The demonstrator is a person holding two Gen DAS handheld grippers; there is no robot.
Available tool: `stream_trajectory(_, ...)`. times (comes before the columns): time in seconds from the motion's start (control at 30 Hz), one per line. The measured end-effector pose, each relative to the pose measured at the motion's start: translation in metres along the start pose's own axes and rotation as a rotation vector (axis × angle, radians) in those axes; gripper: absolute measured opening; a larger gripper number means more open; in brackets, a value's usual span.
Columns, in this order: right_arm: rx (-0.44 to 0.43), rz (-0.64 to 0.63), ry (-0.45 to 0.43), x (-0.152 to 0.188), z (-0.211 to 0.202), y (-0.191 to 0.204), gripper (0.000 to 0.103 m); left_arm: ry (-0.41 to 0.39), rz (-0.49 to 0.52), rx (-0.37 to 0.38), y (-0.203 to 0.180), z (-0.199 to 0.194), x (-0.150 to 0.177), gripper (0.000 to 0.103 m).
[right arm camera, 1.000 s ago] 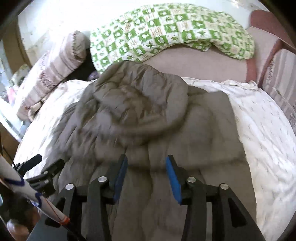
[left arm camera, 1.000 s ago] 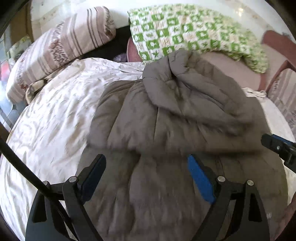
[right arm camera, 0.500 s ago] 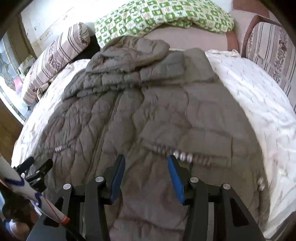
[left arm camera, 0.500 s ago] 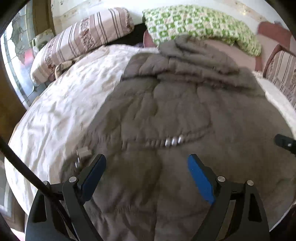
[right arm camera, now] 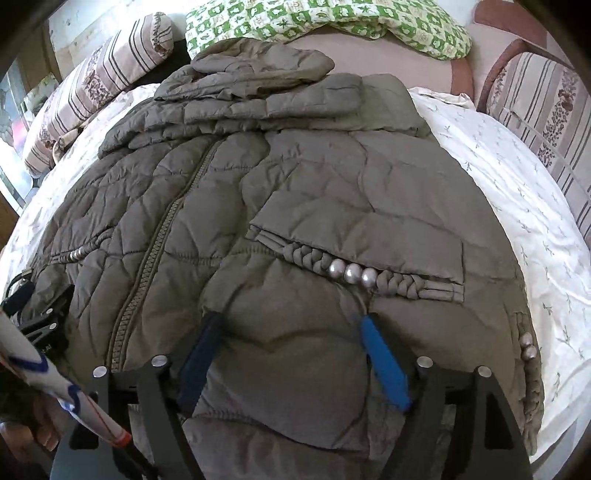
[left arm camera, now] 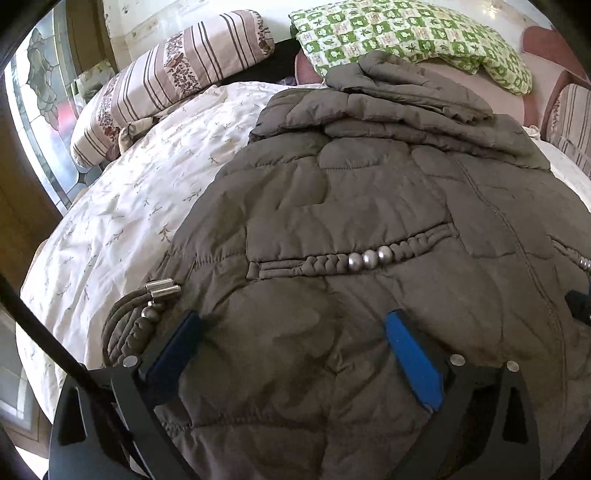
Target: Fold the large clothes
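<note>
**Grippers lowered onto jacket hem, jaws opening**

Both grippers sit lower and closer to the jacket (left arm camera: 369, 206) than one second earlier; the garment, then partly lifted with its hood bunched high, now lies flat across the sheet (left arm camera: 140, 192).

Left gripper (left arm camera: 291, 332): jaws are opening and stand wide. The blue pads (left arm camera: 413, 362) rest against the near hem fabric on either side of a puffed section. The pads do not pinch the cloth.

Right gripper (right arm camera: 291, 336): jaws are opening. The pads (right arm camera: 384, 362) straddle a raised fold of the near hem, just near of the right pocket. No clamping is visible.

Jacket position: front side up, zipper (right arm camera: 155, 243) closed and running from near to far. The hood (right arm camera: 258, 62) is at the far end, folded down over the collar. Each pocket carries a braided trim with three silver beads (right arm camera: 351, 273). A cord with metal ends (left arm camera: 159, 291) lies at the near-left hem corner, just beside the left gripper.

Surroundings: a striped pillow (left arm camera: 166, 74) lies far left, a green checked pillow (left arm camera: 406, 33) at the far side behind the hood. In the right wrist view, the left gripper appears at the near-left edge.
</note>
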State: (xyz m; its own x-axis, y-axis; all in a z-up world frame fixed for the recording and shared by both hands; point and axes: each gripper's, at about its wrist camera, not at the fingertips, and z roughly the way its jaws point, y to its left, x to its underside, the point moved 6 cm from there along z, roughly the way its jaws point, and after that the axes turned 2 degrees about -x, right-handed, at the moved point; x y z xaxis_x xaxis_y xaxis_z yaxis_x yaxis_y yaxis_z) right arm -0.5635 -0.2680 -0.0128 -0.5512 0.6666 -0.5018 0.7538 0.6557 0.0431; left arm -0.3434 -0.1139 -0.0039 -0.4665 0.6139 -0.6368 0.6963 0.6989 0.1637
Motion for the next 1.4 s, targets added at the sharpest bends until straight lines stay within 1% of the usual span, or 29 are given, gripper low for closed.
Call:
stream_trajectory(0.1,0.012,-0.007,0.0,-0.0004,0.0011,0.0019,0.087,-0.01,0.002,-0.003,0.0,-0.0006,0.0008,0.101)
stream_trajectory(0.43,0.009,-0.003,0.002,-0.0009,0.0025,0.0001,0.089,-0.016,0.004,-0.002,0.0005,-0.0009,0.0014,0.101)
stream_trajectory(0.6,0.016,-0.001,0.003,-0.0013,0.0038,-0.0003,0.092,-0.017,0.004,-0.003,0.0005,-0.0009,0.0014,0.101)
stream_trajectory(1.4,0.022,-0.004,-0.001,-0.0009,0.0051,-0.0008,0.095,-0.02,0.003,-0.004,0.0003,-0.001,0.0017,0.101)
